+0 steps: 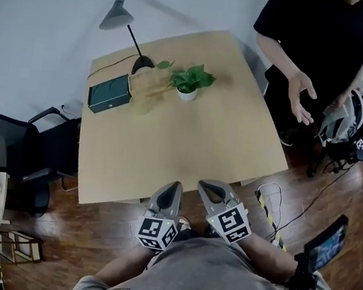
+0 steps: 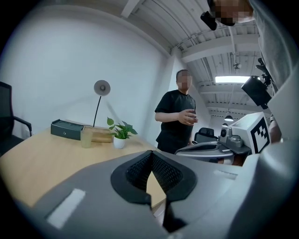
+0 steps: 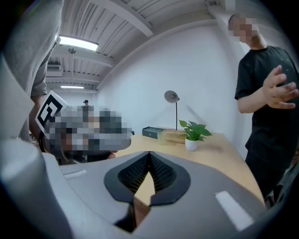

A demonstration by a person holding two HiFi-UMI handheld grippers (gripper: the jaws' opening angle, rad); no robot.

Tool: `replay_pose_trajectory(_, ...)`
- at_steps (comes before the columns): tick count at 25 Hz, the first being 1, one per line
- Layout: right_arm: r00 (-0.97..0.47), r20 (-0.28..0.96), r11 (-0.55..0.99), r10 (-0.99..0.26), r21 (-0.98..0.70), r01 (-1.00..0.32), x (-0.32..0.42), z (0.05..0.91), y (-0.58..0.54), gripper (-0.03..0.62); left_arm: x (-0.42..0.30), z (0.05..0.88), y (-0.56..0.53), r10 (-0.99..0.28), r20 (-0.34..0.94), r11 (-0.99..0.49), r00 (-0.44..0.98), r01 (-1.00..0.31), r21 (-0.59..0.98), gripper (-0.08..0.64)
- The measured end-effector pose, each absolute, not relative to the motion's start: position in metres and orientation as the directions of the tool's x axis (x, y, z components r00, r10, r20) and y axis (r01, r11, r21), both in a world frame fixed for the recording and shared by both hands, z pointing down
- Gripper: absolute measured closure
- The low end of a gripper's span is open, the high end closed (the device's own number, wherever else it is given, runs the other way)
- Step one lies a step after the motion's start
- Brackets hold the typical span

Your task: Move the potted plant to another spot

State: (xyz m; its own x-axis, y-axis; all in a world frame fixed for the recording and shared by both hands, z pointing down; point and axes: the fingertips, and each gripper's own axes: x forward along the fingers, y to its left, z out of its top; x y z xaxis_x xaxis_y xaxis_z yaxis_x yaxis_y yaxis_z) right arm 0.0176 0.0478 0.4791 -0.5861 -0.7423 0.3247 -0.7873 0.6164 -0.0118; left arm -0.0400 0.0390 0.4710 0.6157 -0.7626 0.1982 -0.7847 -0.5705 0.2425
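Observation:
The potted plant [image 1: 189, 81], green leaves in a small white pot, stands on the far half of the light wooden table [image 1: 187, 149]. It also shows in the left gripper view, the plant [image 2: 120, 132] left of centre, and in the right gripper view, the plant [image 3: 193, 132] right of centre. Both grippers hover side by side at the table's near edge, well short of the plant. My left gripper [image 1: 169, 193] [image 2: 152, 158] is shut with nothing in it. My right gripper [image 1: 212, 191] [image 3: 149, 158] is shut too, and empty.
Left of the plant sit a wooden box [image 1: 151, 84], a pale cup [image 2: 86, 137], a dark green case [image 1: 109, 93] and a desk lamp [image 1: 117, 15]. A person in black [image 1: 321, 47] stands at the table's far right corner. A black chair [image 1: 22, 151] is at left; cables [image 1: 280, 210] lie on the floor.

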Motion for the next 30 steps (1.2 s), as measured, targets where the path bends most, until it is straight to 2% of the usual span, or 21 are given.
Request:
replay_pose_trajectory(7,-0.612,0.321,0.633,-0.723,-0.049,-0.773,0.049,0.488,0.08,0.586,-0.015,0.481,0.067,-0.797,0.198,-0.519,0.571,-0.815,0.259,0.566)
replay_pose_trajectory(13,-0.598,0.319,0.616,-0.735,-0.054,-0.786,0.064,0.487,0.088,0.586,-0.007,0.484,0.085,-0.784,0.216,-0.532,0.582,-0.809,0.25,0.566)
replay_pose_trajectory(30,-0.575,0.301,0.585,-0.76,-0.067,-0.808,0.044,0.481,0.095,0.586,-0.02,0.475,0.093,-0.766,0.207,-0.561,0.608,-0.791,0.245,0.566)
